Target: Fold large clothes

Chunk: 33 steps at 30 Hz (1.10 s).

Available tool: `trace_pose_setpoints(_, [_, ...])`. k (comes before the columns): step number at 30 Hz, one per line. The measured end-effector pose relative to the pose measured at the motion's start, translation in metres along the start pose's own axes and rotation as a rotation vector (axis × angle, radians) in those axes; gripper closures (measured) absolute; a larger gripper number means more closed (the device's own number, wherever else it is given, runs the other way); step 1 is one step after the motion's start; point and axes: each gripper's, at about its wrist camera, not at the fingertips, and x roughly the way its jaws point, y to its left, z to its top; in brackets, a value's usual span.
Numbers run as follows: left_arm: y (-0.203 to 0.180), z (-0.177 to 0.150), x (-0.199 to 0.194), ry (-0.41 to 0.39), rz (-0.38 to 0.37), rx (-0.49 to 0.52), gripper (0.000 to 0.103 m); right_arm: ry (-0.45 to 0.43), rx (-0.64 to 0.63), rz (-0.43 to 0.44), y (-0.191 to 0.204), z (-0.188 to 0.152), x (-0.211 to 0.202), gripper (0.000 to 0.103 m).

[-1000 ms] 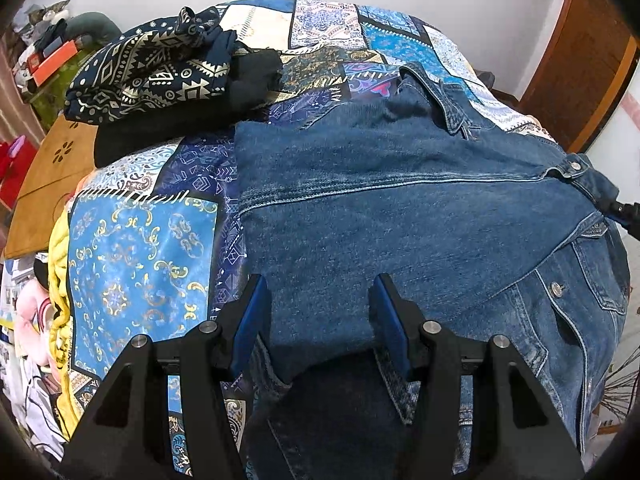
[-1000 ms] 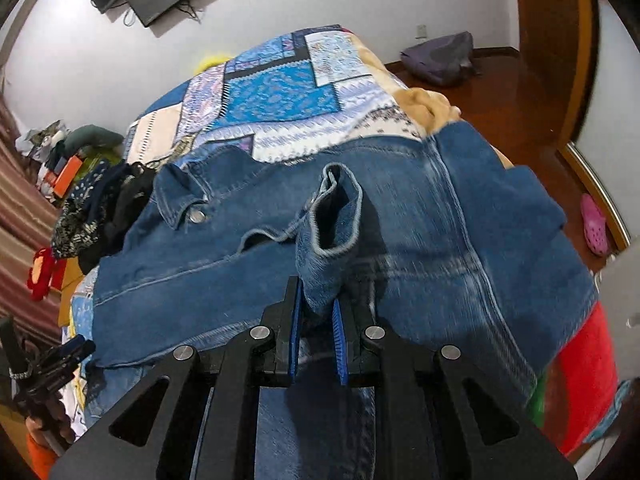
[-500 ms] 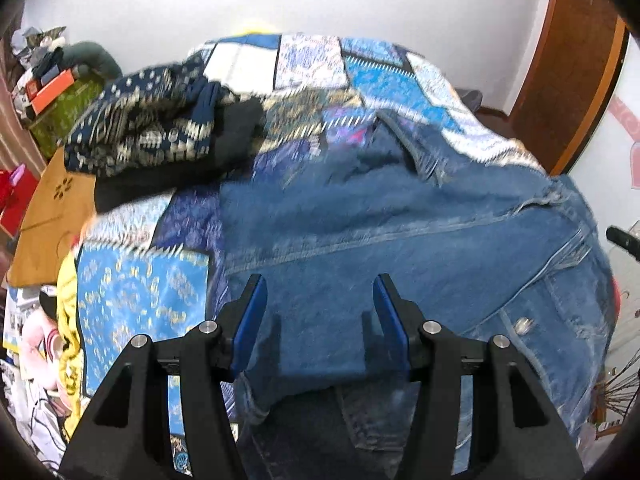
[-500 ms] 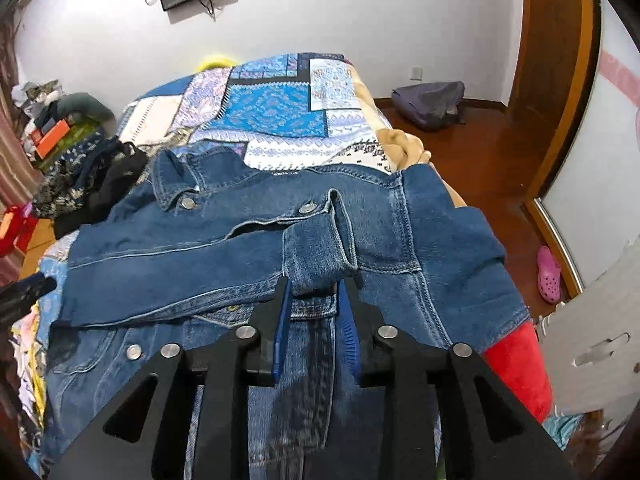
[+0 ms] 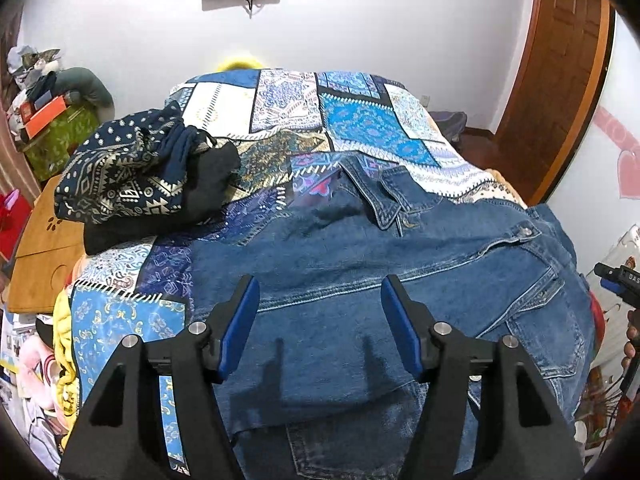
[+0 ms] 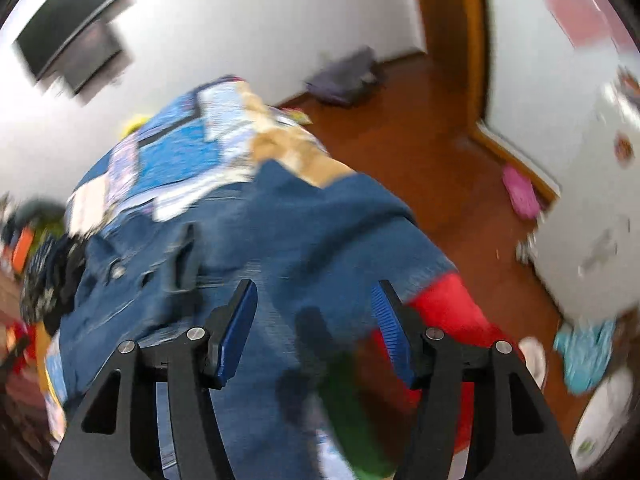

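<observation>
Just then the right gripper (image 6: 314, 320) let the sleeve cuff go, fingers spreading empty as it swung aside; the blur probably hid the cuff. The left gripper (image 5: 320, 320) hovered wider, empty, over the denim jacket (image 5: 400, 280) on the bed (image 5: 360, 120), sleeves folded in.

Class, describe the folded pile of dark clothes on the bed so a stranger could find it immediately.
Start at the bed's patchwork quilt of blue and white squares. Left of the spread denim jacket, near the quilt's left edge, sits the folded pile. Its top garment is navy with gold geometric print, lying over plain black cloth, unlike the denim beside it.
</observation>
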Motion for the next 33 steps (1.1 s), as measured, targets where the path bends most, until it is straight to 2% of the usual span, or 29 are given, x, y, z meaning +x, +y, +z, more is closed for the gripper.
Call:
trace_pose_setpoints(6, [-0.004, -0.008, 0.021, 0.065, -0.015, -0.017, 0.041, 0.079, 0.205, 0.046, -0.048, -0.007, 0.029, 0.047])
trace_pose_setpoints(12, [-0.008, -0.011, 0.027, 0.09, -0.035, -0.018, 0.041, 0.068, 0.281, 0.093, -0.058, 0.0, 0.048, 0.047])
trace_pose_setpoints(18, [-0.01, -0.015, 0.022, 0.085, -0.03, 0.004, 0.041, 0.055, 0.318, 0.043, -0.053, 0.019, 0.073, 0.044])
trace_pose_setpoints(19, [-0.01, -0.016, 0.021, 0.084, -0.027, 0.008, 0.041, 0.053, 0.325, 0.036, -0.053, 0.021, 0.075, 0.048])
trace_pose_setpoints(21, [-0.008, -0.018, 0.019, 0.081, -0.023, 0.016, 0.041, 0.054, 0.323, 0.01, -0.053, 0.024, 0.074, 0.066])
trace_pose_setpoints(22, [-0.007, -0.02, 0.017, 0.079, -0.019, 0.02, 0.041, 0.056, 0.315, -0.004, -0.053, 0.026, 0.071, 0.081])
trace_pose_setpoints(23, [-0.005, -0.021, 0.016, 0.077, -0.015, 0.023, 0.041, 0.054, 0.307, -0.005, -0.052, 0.027, 0.067, 0.09])
trace_pose_setpoints(28, [0.004, -0.024, 0.015, 0.083, 0.005, 0.021, 0.041, -0.011, 0.273, 0.053, -0.039, 0.035, 0.027, 0.095])
trace_pose_setpoints(33, [0.007, -0.022, 0.011, 0.069, -0.009, 0.003, 0.041, -0.146, 0.134, 0.133, 0.012, 0.044, -0.035, 0.095])
